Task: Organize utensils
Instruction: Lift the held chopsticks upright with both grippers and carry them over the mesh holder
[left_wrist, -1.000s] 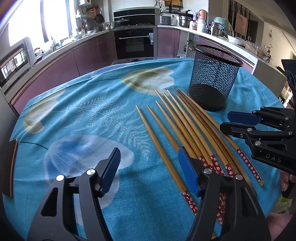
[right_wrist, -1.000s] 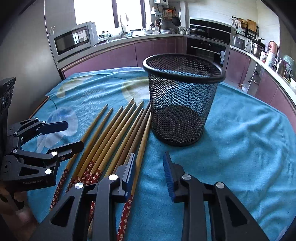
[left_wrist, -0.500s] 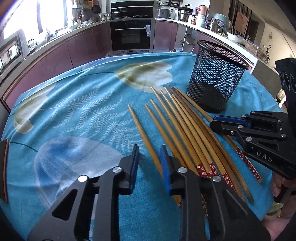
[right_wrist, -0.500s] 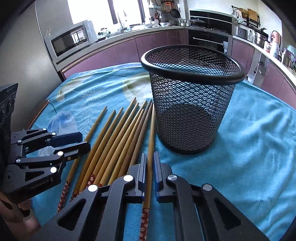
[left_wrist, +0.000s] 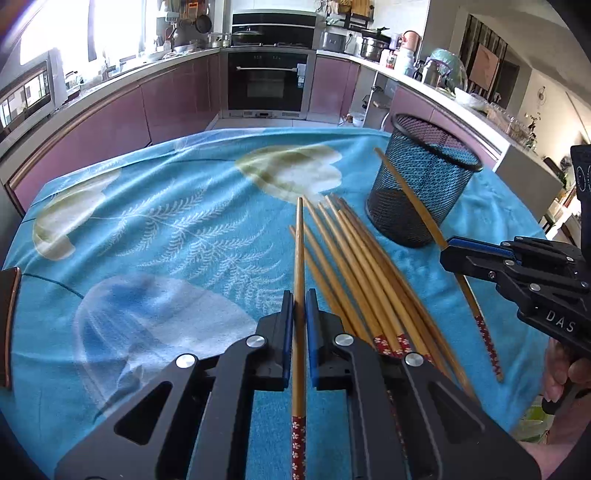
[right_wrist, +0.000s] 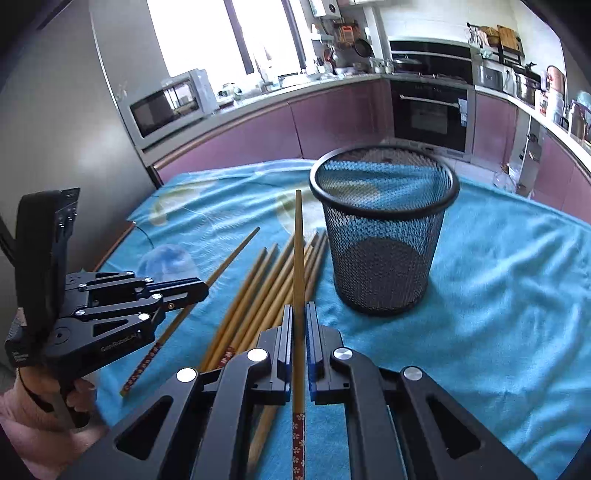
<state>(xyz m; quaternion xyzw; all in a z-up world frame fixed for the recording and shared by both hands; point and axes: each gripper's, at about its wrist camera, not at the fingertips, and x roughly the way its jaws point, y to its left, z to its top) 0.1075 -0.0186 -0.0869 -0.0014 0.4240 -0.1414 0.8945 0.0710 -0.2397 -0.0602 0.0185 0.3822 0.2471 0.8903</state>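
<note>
My left gripper (left_wrist: 299, 295) is shut on one bamboo chopstick (left_wrist: 299, 251) and holds it above the cloth, tip pointing away. My right gripper (right_wrist: 299, 310) is shut on another chopstick (right_wrist: 298, 251), lifted, tip near the rim of the black mesh cup (right_wrist: 384, 229). Several more chopsticks (left_wrist: 354, 266) with red flowered ends lie side by side on the blue cloth, left of the cup (left_wrist: 421, 192). In the left wrist view the right gripper (left_wrist: 448, 249) holds its chopstick (left_wrist: 406, 192) slanted in front of the cup. In the right wrist view the left gripper (right_wrist: 201, 290) shows at the left.
The table is covered by a blue cloth (left_wrist: 166, 236) with leaf prints. Its wooden edge (left_wrist: 7, 317) shows at the left. Kitchen counters, an oven (left_wrist: 271, 81) and a microwave (right_wrist: 166, 107) stand beyond the table.
Both grippers have closed fully on a chopstick each and lifted them off the cloth. The right one's chopstick now slants up by the cup.
</note>
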